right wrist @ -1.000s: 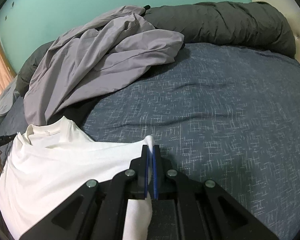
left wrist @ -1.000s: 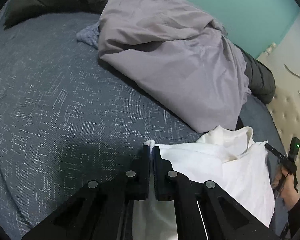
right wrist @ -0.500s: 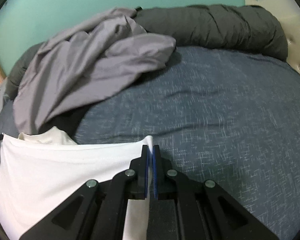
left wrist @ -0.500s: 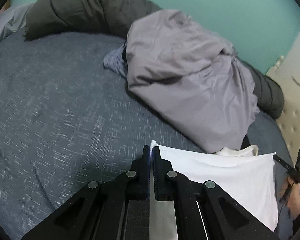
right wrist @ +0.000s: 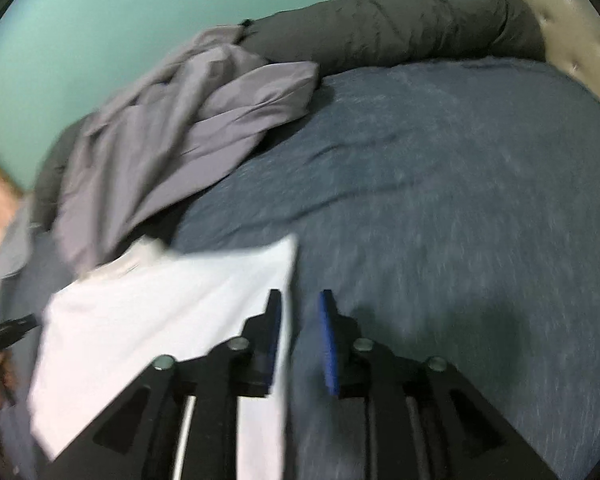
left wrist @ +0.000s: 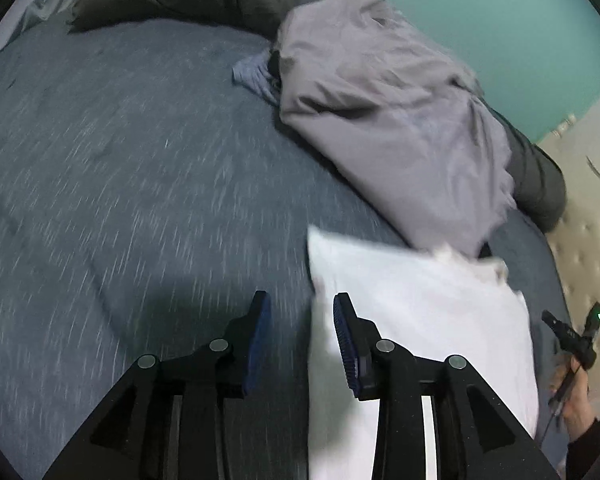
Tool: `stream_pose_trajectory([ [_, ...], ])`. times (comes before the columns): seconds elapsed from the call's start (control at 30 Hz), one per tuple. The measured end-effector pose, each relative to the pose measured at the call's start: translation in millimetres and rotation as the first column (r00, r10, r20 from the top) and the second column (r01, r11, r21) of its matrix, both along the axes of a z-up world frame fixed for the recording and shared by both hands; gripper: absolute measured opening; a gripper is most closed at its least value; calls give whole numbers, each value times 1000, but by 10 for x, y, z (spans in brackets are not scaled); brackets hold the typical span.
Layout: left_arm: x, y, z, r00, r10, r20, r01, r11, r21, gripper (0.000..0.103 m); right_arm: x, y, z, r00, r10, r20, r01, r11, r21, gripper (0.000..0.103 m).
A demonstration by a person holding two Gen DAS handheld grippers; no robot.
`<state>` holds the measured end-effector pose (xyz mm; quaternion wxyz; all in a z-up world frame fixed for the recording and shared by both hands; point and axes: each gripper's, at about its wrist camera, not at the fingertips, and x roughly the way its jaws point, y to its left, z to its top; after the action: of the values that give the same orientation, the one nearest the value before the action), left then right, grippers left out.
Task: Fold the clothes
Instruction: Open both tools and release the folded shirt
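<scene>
Left gripper (left wrist: 300, 314): fingers parted and opening, the corner edge of the flat white cotton garment (left wrist: 420, 304) loose between them, nearer the right finger. Right gripper (right wrist: 298, 312): fingers likewise opening, garment edge beside the left finger, unpressed. The garment lies spread on the blue-grey woven bedspread (right wrist: 440, 200). Beyond it lie a crumpled lilac-grey sheet (left wrist: 392, 112) and a dark grey rolled quilt (right wrist: 400, 28).

One white garment (left wrist: 420, 312), one grey sheet (left wrist: 388, 120), one dark duvet (right wrist: 400, 20) (rolled), two grippers.
</scene>
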<state>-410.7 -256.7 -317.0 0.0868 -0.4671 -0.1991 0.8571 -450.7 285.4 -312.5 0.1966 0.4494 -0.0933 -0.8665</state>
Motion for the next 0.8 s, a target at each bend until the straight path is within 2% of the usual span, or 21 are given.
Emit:
stream_pose_trajectory([
  [0.03,149,12,13,1000,-15,9,15,1000,9,39,121,66,-9,1000,14,15,-13,1000,-18,41],
  [0.23,917,67,-46,996,-65,57,62,997,53,43,917,400,-243,987,55,154,-33,989,-143,41],
  [0.37,1351,55,-108,996,-61,64,57,996,72,44,1328,527,-357,982,56,178,-24,984,-178,41],
  [0.53,1653,86,-174,995,-71,67,66,995,70,45,1657,567,-410,982,48,184,-19,987,-156,41],
  [0.7,1815,177,-205,994,-92,62,88,994,65,45,1784,465,-460,981,73,182,-54,993,-105,41],
  [0.77,1844,209,-227,993,-105,59,102,993,59,44,1794,392,-507,978,84,190,-69,994,-83,34],
  [0.8,1852,219,-243,992,-108,57,105,993,61,44,1797,370,-523,978,88,190,-74,994,-80,16],
])
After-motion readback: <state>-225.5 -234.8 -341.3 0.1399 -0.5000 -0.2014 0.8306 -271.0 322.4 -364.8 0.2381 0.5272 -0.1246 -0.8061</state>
